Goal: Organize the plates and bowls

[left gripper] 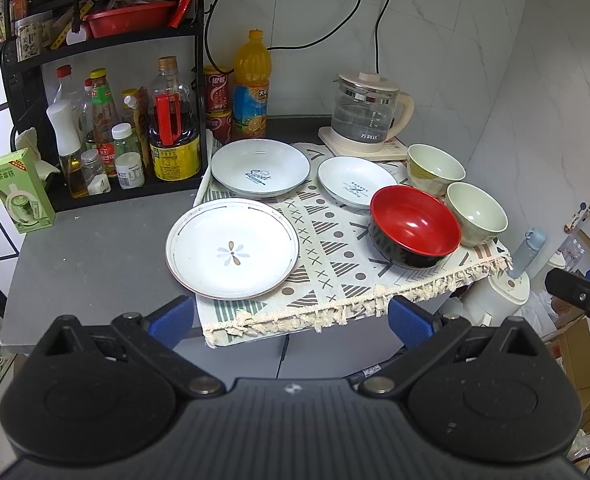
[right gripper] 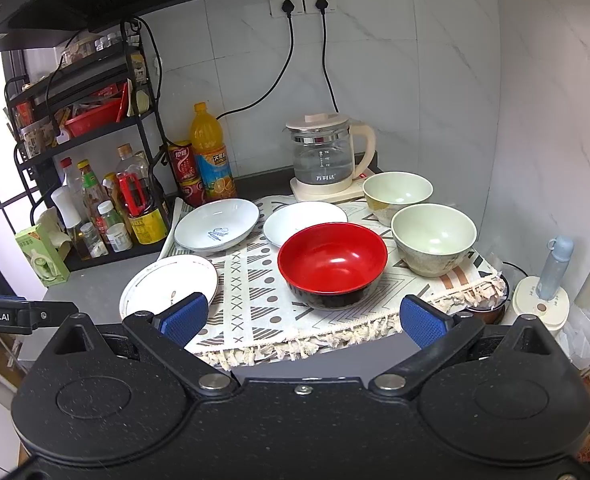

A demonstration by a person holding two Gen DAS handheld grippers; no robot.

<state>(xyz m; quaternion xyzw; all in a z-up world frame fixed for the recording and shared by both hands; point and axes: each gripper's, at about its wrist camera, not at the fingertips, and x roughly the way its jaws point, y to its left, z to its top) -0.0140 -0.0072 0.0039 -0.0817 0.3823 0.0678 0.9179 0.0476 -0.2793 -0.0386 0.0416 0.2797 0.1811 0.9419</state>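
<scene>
Three white plates and three bowls sit on a patterned cloth [left gripper: 335, 280]. A flower plate [left gripper: 232, 249] lies front left, a "Sweet" plate [left gripper: 260, 167] behind it, a smaller plate [left gripper: 355, 182] to the right. A red bowl [left gripper: 414, 225] sits front right, with two pale green bowls [left gripper: 476, 213] [left gripper: 435, 168] beside and behind it. My left gripper [left gripper: 291, 318] is open and empty, in front of the counter edge. My right gripper [right gripper: 305, 318] is open and empty, just before the red bowl [right gripper: 332, 264].
A glass kettle [left gripper: 365, 110] stands at the back right. An orange juice bottle [left gripper: 251, 84], cans and a black rack of condiment bottles [left gripper: 127, 136] fill the back left. A green carton [left gripper: 19, 190] stands on the grey counter [left gripper: 95, 256]. Cords hang from the wall sockets.
</scene>
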